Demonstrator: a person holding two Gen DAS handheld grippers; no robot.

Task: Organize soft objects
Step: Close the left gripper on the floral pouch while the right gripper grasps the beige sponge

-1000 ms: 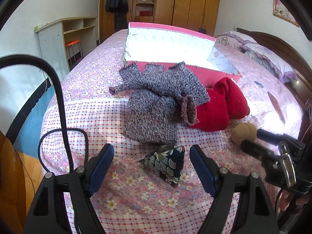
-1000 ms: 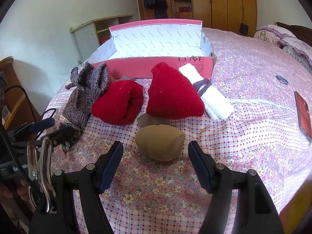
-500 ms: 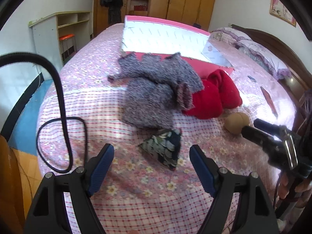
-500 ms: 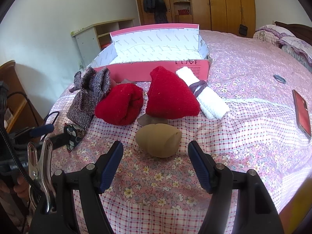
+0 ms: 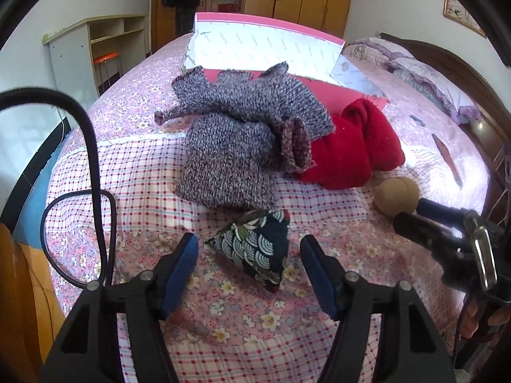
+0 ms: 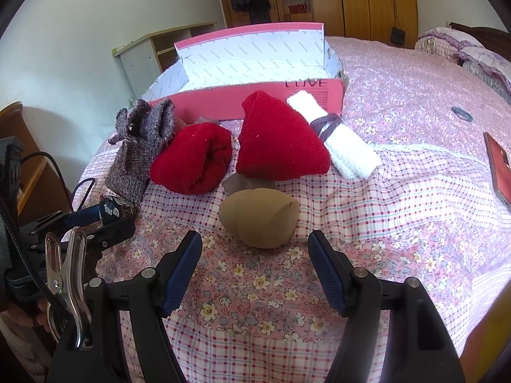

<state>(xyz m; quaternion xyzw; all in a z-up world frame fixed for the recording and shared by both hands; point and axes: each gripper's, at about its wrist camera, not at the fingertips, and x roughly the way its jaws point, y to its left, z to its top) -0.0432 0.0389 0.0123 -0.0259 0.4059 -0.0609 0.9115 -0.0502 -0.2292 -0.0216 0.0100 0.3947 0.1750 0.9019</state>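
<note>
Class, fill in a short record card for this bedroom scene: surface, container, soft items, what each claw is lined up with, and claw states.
surface: pink floral and checked bedspread
container: open pink cardboard box, no soft item visible inside
soft items: grey knitted gloves; two red fleece bundles; white rolled towel
left claw: closing around dark wave-patterned fabric pouch, pads not touching it
right claw: open, tan rolled sock ball just ahead

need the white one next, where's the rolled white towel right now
In the right wrist view the rolled white towel lies on the bed, right of the red cloth cone and just before the pink box.
</note>
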